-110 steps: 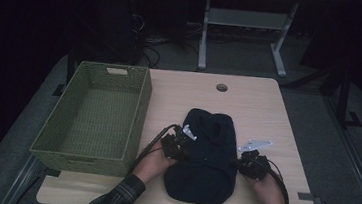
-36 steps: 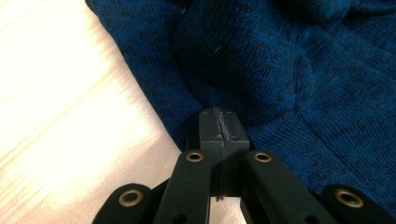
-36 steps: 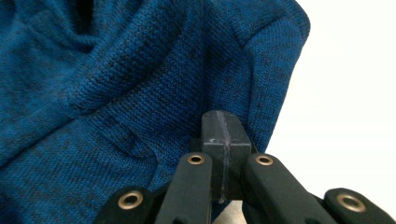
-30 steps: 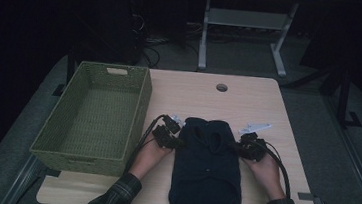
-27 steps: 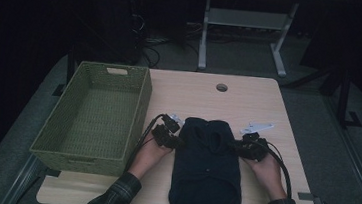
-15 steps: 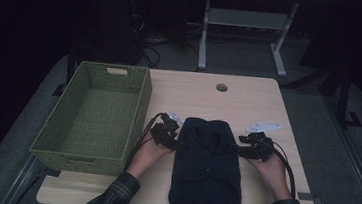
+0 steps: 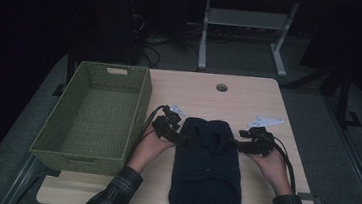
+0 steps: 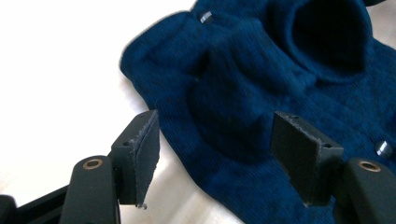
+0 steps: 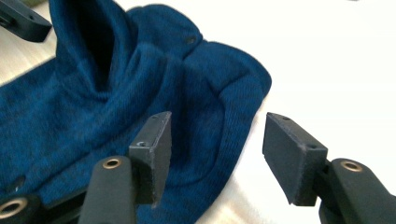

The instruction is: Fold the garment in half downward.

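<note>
Navy sweater (image 7: 206, 167) lies folded at the counter's (image 7: 250, 96) near edge. Soft, light knit; best pinched at the folded shoulders. Left tongs (image 8: 215, 156) and right tongs (image 9: 217, 156) have just been opening, nothing clamped.

table: light wooden table top (image 7: 250, 96), rounded corners, round cable hole (image 7: 221, 87) near its 12 o'clock edge
floor: grey carpet (image 7: 314, 102) around the table, darker toward 9 o'clock
furniture: pale metal stand (image 7: 246, 25) with two legs and feet at 12 o'clock, behind the table
cables: dark tangle of cords (image 7: 151, 46) on the floor at 11 o'clock
frame: dark leg and foot (image 7: 342, 97) at 2 o'clock
light: dim room, black far background; table top is the brightest area
</note>
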